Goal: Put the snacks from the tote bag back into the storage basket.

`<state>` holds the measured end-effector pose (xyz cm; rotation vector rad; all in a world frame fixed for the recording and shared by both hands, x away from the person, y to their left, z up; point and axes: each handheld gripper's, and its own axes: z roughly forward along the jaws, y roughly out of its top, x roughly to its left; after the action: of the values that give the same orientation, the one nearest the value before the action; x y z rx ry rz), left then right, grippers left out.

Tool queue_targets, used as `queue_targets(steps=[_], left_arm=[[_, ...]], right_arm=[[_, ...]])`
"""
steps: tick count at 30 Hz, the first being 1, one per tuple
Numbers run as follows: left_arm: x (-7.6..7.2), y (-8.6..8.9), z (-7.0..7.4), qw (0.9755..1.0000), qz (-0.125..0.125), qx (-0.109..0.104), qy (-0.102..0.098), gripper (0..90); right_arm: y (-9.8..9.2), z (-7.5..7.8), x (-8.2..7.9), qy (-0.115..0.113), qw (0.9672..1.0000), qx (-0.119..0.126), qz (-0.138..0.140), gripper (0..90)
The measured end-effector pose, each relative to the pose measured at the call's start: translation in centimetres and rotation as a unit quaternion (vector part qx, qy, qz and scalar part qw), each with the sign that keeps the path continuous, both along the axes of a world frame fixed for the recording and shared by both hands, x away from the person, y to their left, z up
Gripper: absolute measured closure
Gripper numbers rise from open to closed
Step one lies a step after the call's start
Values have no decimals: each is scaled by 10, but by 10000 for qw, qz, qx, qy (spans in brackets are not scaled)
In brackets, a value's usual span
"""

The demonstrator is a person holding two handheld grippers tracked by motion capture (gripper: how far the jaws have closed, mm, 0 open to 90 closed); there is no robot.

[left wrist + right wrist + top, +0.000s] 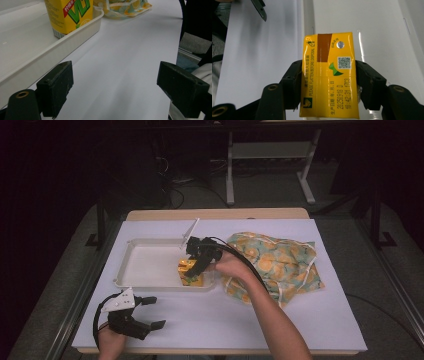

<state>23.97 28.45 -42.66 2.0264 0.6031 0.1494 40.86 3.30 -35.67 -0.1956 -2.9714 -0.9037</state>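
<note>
A person at a white-covered table (280, 320) holds a two-jaw gripper in each hand. The right gripper (197, 265) reaches down into the near right corner of a shallow white tray (145, 262), directly over a yellow drink carton (190, 272) that stands upright there. In the right gripper view the carton's top (329, 75) sits squarely between the two black jaws, with printed text, a square code and a foil straw hole facing the camera. The left jaw looks to be against the carton's side; at the right jaw a thin gap may show, so whether the pads are pressing cannot be told for certain (the jaws stand only a little wider than the carton).

The left gripper (152, 312) rests low on the table at the near left, well apart from the right one and just outside the tray's near wall. Its jaws stand wide apart with nothing between them, only bare white tabletop ahead. From the left gripper view, the carton (68, 15) lies ahead and to the left, inside the tray's rim (82, 31).

Just to the right of the right gripper, beyond the hand holding it, lies a crumpled cloth bag (277, 262) printed with orange fruit, with pale drawstrings
</note>
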Motion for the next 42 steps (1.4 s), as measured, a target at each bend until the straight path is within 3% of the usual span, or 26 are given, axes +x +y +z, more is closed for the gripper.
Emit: queue_targets(steps=[12, 31, 42], left_arm=[[0, 0, 0, 10000, -12, 8, -12, 132], [1, 1, 0, 10000, -7, 49, -22, 132], [2, 1, -1, 10000, -12, 57, -34, 132]], right_arm=[[-1, 3, -2, 112, 9999, 86, -33, 368], [-16, 17, -6, -102, 9994, 234, -238, 329], [-32, 24, -10, -69, 9981, 416, -449, 306]])
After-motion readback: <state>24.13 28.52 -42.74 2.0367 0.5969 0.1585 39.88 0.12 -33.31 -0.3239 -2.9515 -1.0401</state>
